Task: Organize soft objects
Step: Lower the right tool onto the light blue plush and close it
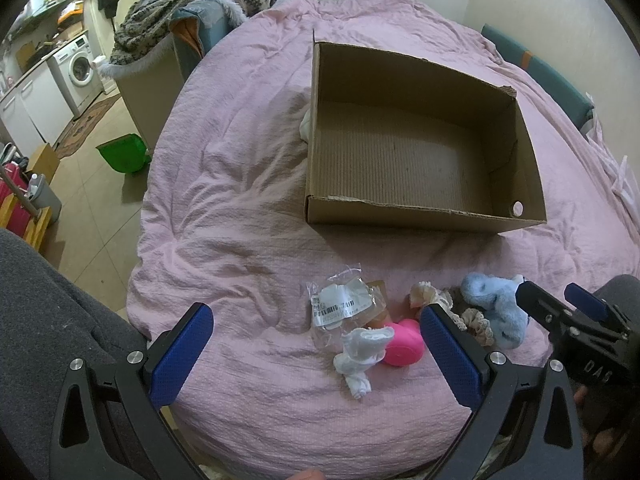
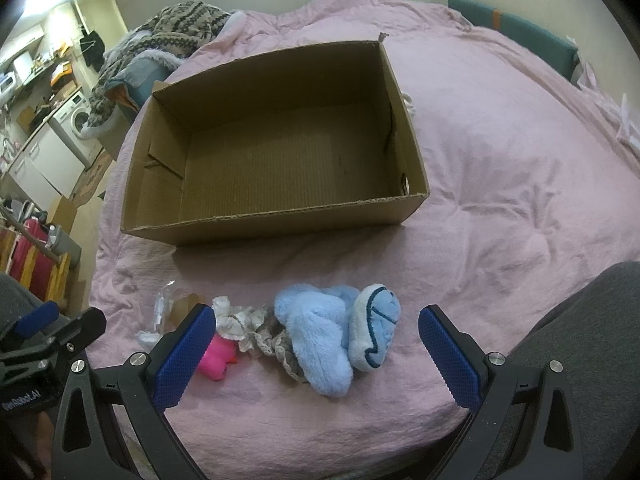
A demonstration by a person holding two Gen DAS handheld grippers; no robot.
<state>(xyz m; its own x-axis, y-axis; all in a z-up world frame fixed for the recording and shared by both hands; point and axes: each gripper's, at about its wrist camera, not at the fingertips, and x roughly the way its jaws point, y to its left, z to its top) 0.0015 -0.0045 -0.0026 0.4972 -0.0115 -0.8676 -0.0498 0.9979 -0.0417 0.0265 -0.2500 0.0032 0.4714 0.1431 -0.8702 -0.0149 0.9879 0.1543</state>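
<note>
cardboard box [image 2: 280, 216] sits beyond blue plush [image 2: 320, 336]; both claws spread wide.

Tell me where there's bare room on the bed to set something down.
The cardboard box floor is bare. Open pink blanket lies left of the box and between the box and the toy row. Crowded: the near strip with the blue plush, lace pieces, pink toy, white sock.

Beyond the bed we see a washing machine [image 1: 80, 67] under the counter, a green bin [image 1: 122, 155] on the floor, and a patterned knit blanket [image 1: 192, 4] heaped nearby
</note>
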